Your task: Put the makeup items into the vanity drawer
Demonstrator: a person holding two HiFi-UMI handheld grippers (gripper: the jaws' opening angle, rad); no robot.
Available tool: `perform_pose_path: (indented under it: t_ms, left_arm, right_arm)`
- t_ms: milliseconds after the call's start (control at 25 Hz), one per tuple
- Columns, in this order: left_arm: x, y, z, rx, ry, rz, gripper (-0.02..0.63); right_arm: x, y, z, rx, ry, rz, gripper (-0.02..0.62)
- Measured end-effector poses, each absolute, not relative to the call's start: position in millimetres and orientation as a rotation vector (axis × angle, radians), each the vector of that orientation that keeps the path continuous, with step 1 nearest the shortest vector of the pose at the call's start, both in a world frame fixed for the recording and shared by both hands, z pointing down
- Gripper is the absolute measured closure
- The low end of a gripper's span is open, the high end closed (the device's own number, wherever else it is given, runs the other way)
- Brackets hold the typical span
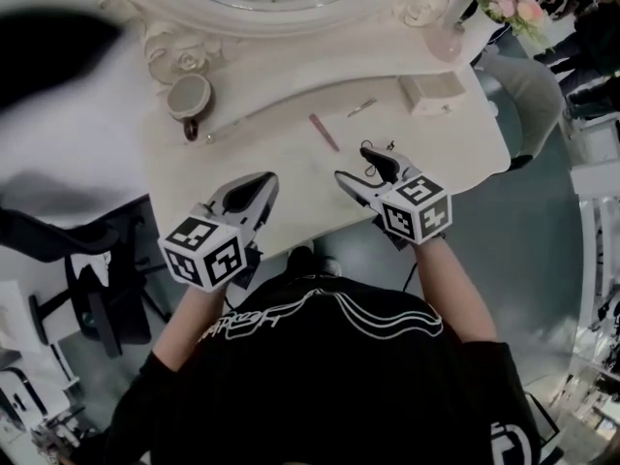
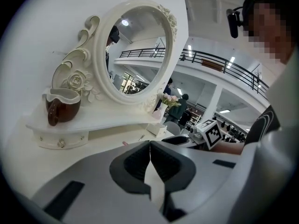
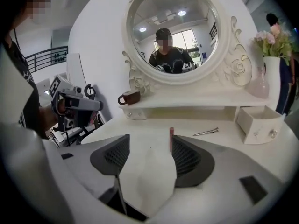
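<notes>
Cream-painted vanity tabletop (image 1: 291, 158): I see a slim pink makeup stick (image 1: 325, 132) and a thin silver metal clip (image 1: 362, 108) lying loose on it, well apart from each other.
Small white drawer box (image 1: 431, 92): it sits at the right end under the shelf and looks pulled out. I cannot see anything inside it.
Progress: I judge the task barely begun, with both items out on the top and neither in the drawer.
Left gripper (image 2: 150, 146): the jaws are pressed together on nothing, and it hovers over the near edge of the top.
Right gripper (image 3: 149, 141): the jaws stand wide apart and empty. The pink stick lies just ahead of them, near the tip of one jaw, untouched.
Next, I reckon: ease the right gripper forward over the pink stick.
</notes>
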State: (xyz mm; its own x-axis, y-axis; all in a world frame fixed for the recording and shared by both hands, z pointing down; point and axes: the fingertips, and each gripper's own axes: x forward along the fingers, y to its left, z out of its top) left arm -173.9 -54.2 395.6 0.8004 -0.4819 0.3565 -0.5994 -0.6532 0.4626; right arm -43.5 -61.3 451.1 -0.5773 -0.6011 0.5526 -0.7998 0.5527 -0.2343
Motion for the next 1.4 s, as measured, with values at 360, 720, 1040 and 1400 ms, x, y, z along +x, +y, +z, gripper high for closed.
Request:
perform_pose_path:
  t_ms: [360,720,1040,1400]
  left_arm:
    - [-196,-94,429,2.351,-0.76,0.312,0.583]
    - [-212,-124,449,2.319,-0.746,0.332,0.583]
    - [-213,-137,456,2.304,-0.731,0.343,0.583]
    - [-206,-137,458,2.305,-0.749,0.367,0.583]
  right_arm:
    - [-56,-113,512,1.12,-2.197,0.689,0.315]
    - [-57,-146,552,1.098,-2.056,0.737,0.39]
    - [-48,-155,563,1.122,-1.963,0.723,0.511]
    - [-47,-156,560,1.094,-1.968,0.709,0.532]
